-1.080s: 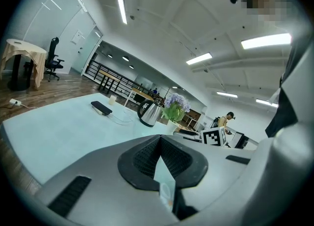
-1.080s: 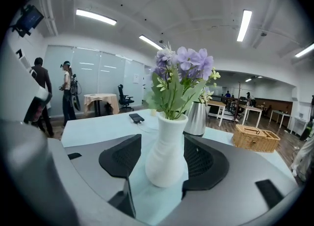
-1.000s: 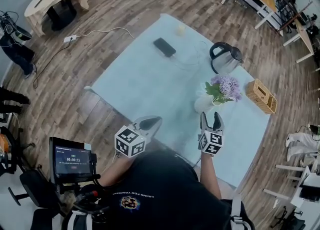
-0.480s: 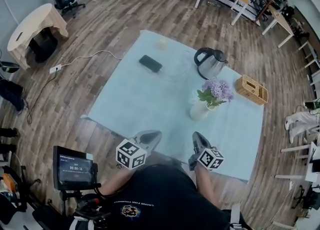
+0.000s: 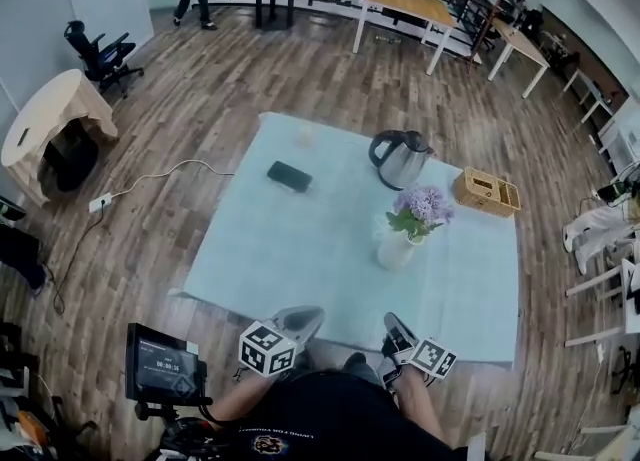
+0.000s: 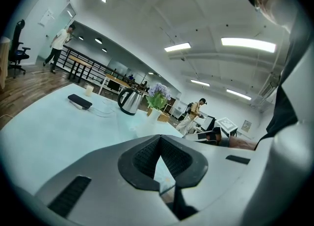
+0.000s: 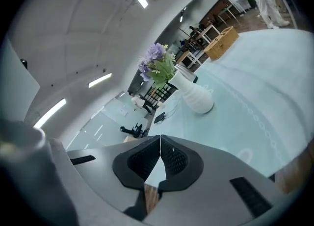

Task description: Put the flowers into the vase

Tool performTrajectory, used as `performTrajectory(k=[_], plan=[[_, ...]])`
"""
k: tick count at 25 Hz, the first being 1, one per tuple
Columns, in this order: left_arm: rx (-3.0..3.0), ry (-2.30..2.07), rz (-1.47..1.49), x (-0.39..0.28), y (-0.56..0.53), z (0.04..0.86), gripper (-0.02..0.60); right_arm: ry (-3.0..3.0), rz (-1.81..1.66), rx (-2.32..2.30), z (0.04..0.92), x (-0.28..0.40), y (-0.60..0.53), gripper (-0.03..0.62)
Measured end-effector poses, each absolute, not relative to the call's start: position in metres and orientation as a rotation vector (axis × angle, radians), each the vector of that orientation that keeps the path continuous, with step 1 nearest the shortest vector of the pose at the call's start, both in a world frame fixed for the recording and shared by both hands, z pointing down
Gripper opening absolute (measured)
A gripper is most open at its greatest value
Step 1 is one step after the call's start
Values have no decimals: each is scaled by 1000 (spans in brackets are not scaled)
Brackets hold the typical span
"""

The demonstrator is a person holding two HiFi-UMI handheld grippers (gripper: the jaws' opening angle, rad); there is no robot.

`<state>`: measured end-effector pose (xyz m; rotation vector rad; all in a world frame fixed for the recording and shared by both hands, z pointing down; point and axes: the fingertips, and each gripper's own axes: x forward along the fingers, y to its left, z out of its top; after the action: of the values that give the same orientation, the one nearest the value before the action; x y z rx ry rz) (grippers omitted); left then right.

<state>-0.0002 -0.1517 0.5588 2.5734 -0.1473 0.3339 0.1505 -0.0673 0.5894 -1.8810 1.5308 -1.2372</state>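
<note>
- Hazard, tipping: the vase (image 5: 395,250) was narrow-necked and looked top-heavy under the flowers (image 5: 421,209). A careless sweep of either gripper back over the table would likely topple it toward the kettle (image 5: 400,159) close behind.
- Hazard, dragging: both grippers sat at the near edge of the pale blue table cover (image 5: 290,249). A snag there could pull the cover and everything standing on it.
- Left gripper (image 5: 300,321): jaws together at the tips, nothing between them, well apart from the vase.
- Right gripper (image 5: 393,329): jaws closed tip to tip, empty, the vase ahead of it and out of reach.
- Flowers: purple heads and green leaves, upright in the white vase, right of centre, between the kettle and the near edge. No fingers touched them, and the task looked complete.
</note>
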Motion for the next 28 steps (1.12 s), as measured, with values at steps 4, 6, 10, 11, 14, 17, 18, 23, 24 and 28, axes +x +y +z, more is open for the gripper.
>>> performTrajectory(k=[4,6,10,11,14,17,18,23,24,28], plan=[[2587,-138,333,6,-147,554,8,1524,-1267,-1818,580,140,-61,18],[2593,-127,340,8,-146,552,8,1547,-1258,-1803,573,134,-64,18],[2600,-79,365,6,-141,547,8,1609,-1232,-1807,556,112,-64,18],[2602,-65,369,7,-138,545,8,1623,-1228,-1817,552,108,-61,20],[2604,-20,375,15,-123,537,8,1620,-1232,-1841,543,105,-46,19],[2603,12,381,19,-106,529,8,1591,-1246,-1829,536,101,-29,19],[2603,19,383,21,-101,527,8,1587,-1248,-1826,534,101,-24,18],[2600,39,397,32,-73,525,8,1601,-1237,-1838,528,110,2,19],[2600,41,401,34,-69,525,8,1602,-1237,-1834,528,111,6,18],[2603,43,410,39,-47,526,8,1598,-1242,-1801,528,114,26,19]])
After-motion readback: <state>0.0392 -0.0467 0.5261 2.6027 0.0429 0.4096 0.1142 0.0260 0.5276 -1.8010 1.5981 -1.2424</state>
